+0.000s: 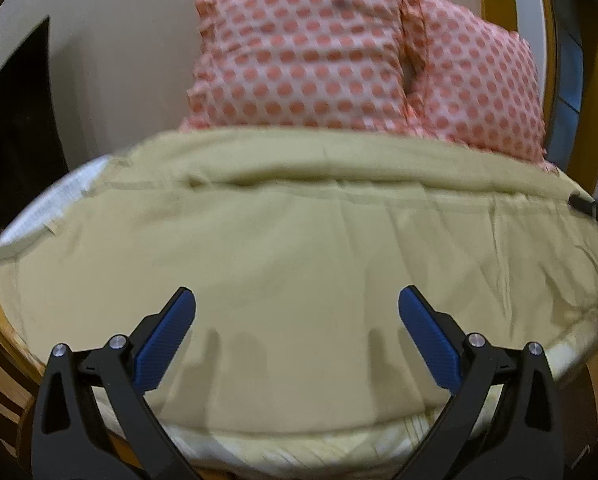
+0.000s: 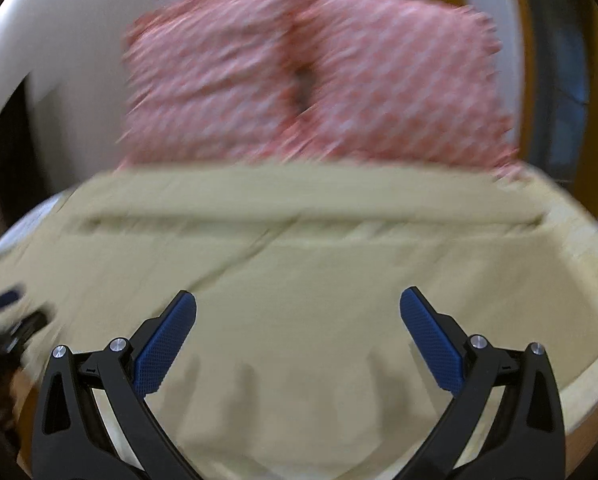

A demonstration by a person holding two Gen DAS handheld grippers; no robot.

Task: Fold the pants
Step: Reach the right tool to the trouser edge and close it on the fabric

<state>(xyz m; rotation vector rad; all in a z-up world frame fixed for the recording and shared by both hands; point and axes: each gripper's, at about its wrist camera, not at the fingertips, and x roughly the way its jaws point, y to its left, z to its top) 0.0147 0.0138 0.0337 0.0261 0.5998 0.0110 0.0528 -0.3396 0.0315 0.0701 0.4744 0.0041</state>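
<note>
Both tools are spread wide with nothing in them: left tool point(image 1: 297, 300), right tool point(image 2: 298, 300). The khaki pants point(image 1: 299, 248) lie flat on the bed right below. I'd pinch the near hem at both corners, lifting evenly toward the polka-dot pillows point(image 1: 319, 60).

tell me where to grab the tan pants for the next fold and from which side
Take the pants by the near hem edge, the curved border closest to both cameras, coming in low from the near side. That edge lies free on the bed, while the far edge is tucked against the dotted pillows. Left gripper and right gripper both have jaws spread wide over the cloth, holding nothing.
</note>
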